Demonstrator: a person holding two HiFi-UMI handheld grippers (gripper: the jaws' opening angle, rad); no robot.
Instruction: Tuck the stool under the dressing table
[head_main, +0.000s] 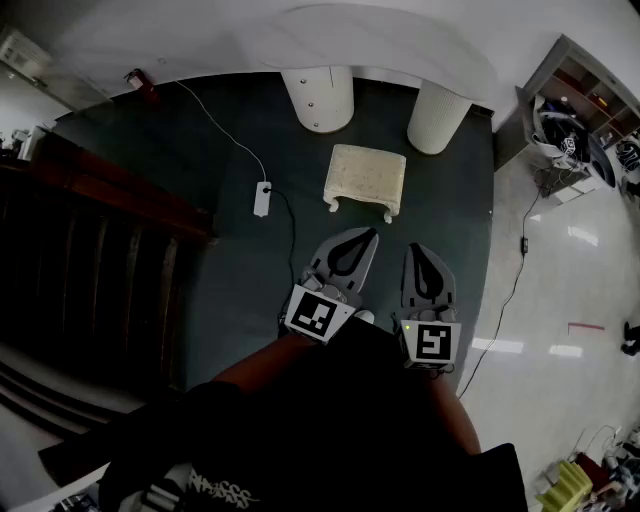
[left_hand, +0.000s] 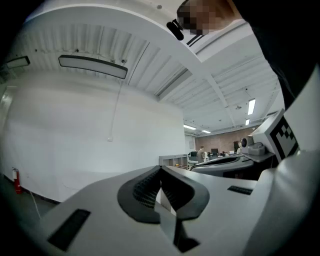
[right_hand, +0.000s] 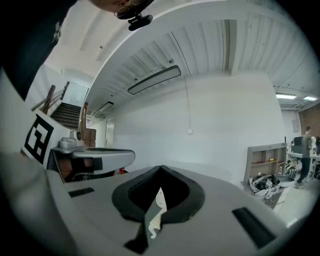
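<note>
In the head view a cream stool (head_main: 366, 180) stands on the dark carpet, in front of the white dressing table (head_main: 400, 50) and its two round pedestals. It sits between the pedestals but outside the table's edge. My left gripper (head_main: 368, 236) and right gripper (head_main: 422, 248) hover side by side just short of the stool, both shut and holding nothing. In the left gripper view the left gripper (left_hand: 161, 169) has its jaw tips meeting. The right gripper (right_hand: 160, 168) looks the same in the right gripper view, with a sliver of the stool (right_hand: 155, 212) showing through the gap behind the tips.
A white power strip (head_main: 263, 198) with its cable lies on the carpet left of the stool. A dark wooden staircase (head_main: 90, 260) fills the left side. A grey shelf unit (head_main: 575, 110) and a black cable (head_main: 510, 290) are on the shiny floor at right.
</note>
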